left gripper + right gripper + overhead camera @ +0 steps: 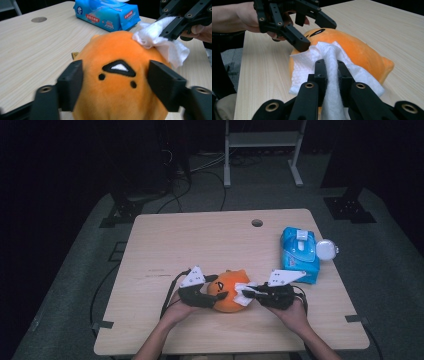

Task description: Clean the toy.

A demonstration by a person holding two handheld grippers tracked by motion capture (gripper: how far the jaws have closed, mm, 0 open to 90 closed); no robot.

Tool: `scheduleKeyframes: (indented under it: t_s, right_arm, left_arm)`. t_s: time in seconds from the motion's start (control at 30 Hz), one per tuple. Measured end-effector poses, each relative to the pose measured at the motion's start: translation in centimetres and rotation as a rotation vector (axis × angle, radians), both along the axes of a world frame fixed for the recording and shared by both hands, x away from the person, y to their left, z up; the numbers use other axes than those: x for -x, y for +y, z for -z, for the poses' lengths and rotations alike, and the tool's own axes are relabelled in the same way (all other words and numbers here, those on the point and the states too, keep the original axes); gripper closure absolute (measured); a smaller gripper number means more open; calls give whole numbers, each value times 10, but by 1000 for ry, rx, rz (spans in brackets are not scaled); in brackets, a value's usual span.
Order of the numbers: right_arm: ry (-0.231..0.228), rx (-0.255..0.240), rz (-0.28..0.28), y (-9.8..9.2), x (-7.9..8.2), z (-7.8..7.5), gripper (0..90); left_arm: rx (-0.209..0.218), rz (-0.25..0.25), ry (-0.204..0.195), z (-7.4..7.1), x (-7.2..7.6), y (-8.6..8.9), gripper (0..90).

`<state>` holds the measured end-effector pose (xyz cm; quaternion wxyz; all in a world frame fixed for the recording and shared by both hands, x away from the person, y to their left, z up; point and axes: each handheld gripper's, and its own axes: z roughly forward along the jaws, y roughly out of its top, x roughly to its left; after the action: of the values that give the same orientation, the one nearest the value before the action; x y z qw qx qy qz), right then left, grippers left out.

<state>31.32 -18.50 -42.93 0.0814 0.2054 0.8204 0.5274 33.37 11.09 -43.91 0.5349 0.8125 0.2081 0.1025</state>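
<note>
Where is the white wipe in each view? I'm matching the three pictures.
High view: the wipe lies on the orange plush, low centre.
Left gripper view: upper right, on the plush top.
Right gripper view: centre, between the near fingers.
Shared landmark: the plush.

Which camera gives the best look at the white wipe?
The right gripper view: the white wipe sits close up, pinched between the right claw and draped over the orange plush toy. The left gripper view shows it bunched on the toy; the high view, a small white patch.
</note>
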Motion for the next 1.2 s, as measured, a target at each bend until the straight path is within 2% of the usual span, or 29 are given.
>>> scheduleKeyframes:
  t_s: [0.13,0.23,0.37,0.43,0.53,0.63,0.7,0.8,0.83,0.9,0.97,1.03,1.13,1.2]
  right_arm:
    - [12,-4,19,-9,-5,-1,813]
    - [35,-18,38,-16,-8,1,813]
    - [36,-17,35,-15,-7,2,813]
    - [31,-12,29,-13,-5,1,812]
    - [25,-27,22,-10,-5,-2,812]
    - [12,-36,30,-8,-7,-5,812]
    - [14,-47,40,-7,-10,-7,812]
    - [29,-50,38,-7,-13,-4,812]
    - [37,-47,36,-7,-12,-3,812]
    - [49,-40,24,-4,-8,1,813]
    - [56,-36,-5,-2,-4,3,814]
    - [53,-34,-29,1,3,1,813]
    - [21,-29,-30,5,4,-5,814]
    - [15,-46,-21,6,1,-8,814]
  left_arm:
    - [10,-14,29,2,-3,7,366]
    - [11,-8,33,3,-3,8,368]
    - [19,4,32,2,-3,7,340]
    - [19,19,21,2,-2,5,310]
    - [6,65,-10,1,3,1,353]
    - [-30,123,-57,0,9,-6,372]
    - [-34,131,-62,0,10,-7,373]
    - [-15,130,-44,0,8,-4,363]
    - [2,117,-27,-1,7,-3,322]
    - [18,78,12,-3,3,-3,184]
    - [50,46,53,-3,0,-2,142]
    - [49,63,63,-2,0,-1,209]
    - [28,94,33,-1,5,-5,324]
    - [6,113,9,-2,8,-9,344]
